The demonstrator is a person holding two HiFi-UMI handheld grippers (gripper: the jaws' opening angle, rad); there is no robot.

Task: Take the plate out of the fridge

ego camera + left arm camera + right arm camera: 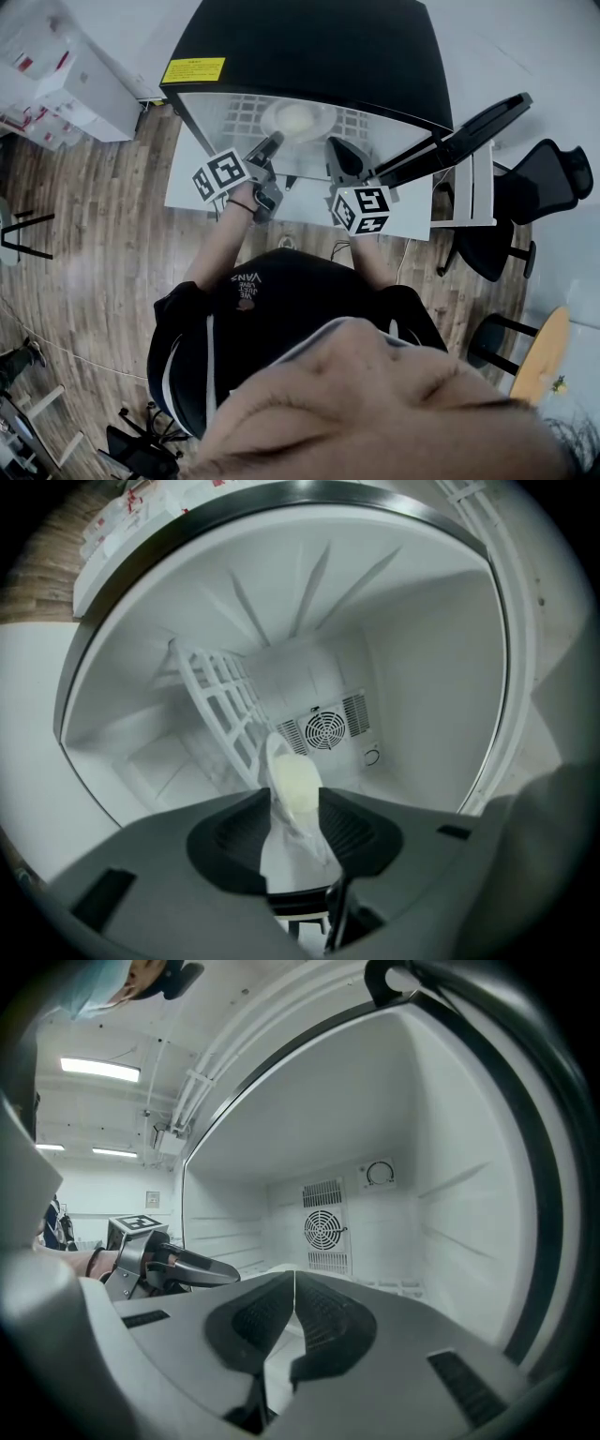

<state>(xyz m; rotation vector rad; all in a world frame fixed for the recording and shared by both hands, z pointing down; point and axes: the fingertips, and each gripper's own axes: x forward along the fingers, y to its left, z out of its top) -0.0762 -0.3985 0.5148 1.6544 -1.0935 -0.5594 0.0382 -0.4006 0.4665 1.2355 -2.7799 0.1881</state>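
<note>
Reaching both grippers into the open fridge.
My left gripper is standing wide around the rim of the plate on the wire shelf, hiding its near edge; something cream is lying on it, too blurred to name. My right gripper is hovering alongside, jaws together, empty.

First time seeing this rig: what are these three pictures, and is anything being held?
A person holds a two-jaw gripper in each hand; each carries a marker cube and a camera. The head view looks down on a small black-topped fridge with its door open. The left gripper, its view rolled sideways, has its jaws apart around the round white plate on the white wire shelf, seemingly not clamping it. The right gripper is shut on nothing.
</note>
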